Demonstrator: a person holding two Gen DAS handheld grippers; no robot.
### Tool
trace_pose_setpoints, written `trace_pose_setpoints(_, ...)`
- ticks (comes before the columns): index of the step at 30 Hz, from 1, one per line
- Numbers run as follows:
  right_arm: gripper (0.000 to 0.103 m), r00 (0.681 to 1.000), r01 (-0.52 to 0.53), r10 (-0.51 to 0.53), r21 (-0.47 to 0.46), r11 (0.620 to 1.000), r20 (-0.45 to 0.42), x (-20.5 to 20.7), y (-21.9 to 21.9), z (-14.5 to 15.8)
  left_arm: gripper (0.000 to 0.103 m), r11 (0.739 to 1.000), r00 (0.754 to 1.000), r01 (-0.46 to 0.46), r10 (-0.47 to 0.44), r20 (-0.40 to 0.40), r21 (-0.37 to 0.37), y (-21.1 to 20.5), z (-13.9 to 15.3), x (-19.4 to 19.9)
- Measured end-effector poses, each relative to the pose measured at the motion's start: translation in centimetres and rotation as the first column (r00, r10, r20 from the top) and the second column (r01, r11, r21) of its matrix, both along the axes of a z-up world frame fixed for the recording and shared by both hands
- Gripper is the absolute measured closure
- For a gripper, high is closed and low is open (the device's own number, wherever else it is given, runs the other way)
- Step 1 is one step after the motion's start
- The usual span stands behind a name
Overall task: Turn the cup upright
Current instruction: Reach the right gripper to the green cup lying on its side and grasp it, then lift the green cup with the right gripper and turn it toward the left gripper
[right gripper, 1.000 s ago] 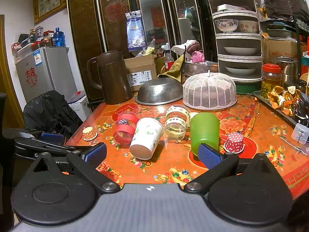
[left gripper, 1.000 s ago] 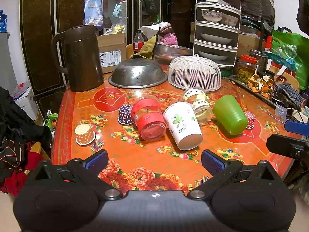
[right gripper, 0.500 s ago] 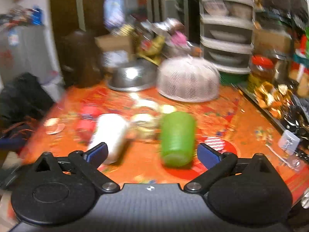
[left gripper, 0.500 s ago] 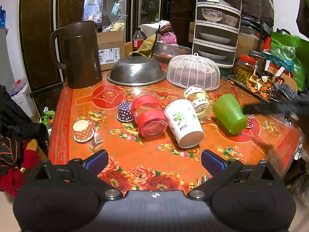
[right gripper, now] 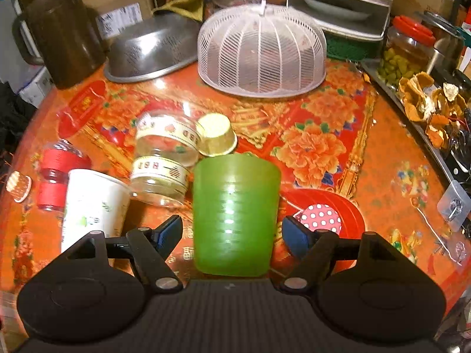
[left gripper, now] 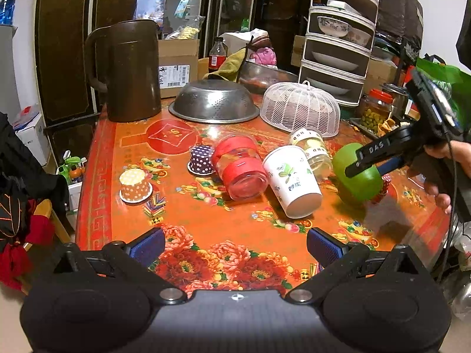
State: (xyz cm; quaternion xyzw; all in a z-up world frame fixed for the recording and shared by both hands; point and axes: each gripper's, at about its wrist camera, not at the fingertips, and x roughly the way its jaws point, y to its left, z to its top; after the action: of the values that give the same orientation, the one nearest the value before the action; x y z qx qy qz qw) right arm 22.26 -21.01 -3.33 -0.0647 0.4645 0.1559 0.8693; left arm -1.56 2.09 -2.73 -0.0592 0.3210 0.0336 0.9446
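The green cup (right gripper: pixel 235 214) lies on its side on the desk (right gripper: pixel 338 117). The right hand-held gripper (right gripper: pixel 231 234) straddles it, spread, ready to pinch; the left hand-held gripper (left gripper: pixel 235 242) waits spread and empty.

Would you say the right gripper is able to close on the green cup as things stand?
Probably yes: the right gripper is open with the green cup, lying on its side, between its fingers, and nothing sits between pads and cup.
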Motion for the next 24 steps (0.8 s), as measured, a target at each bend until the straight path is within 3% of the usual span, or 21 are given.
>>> trace_pose_setpoints(6,0.038,0.997,0.002,-0.004,-0.028,1.000,-0.077,1.2,0.3,-1.4,0.000,1.000,1.000,-0.004,0.004,0.003,-0.014,0.6,0.0,-0.4)
trace_pose_setpoints(12,0.038,0.996,0.015,-0.016,-0.009,1.000,-0.093,1.1,0.2,-1.5,0.000,1.000,1.000,-0.005,0.005,0.006,-0.016,0.6,0.0,-0.7)
trace_pose_setpoints(18,0.039,0.999,0.036,-0.035,0.040,0.999,-0.037,-0.6,-0.9,-0.5,0.000,1.000,1.000,-0.008,0.008,0.021,-0.027,0.7,0.3,-1.5)
trace_pose_setpoints(24,0.039,0.998,-0.004,-0.003,0.113,0.994,0.060,-6.3,-1.7,2.0,0.000,0.999,0.999,-0.019,0.021,0.037,-0.039,1.7,0.8,-2.8)
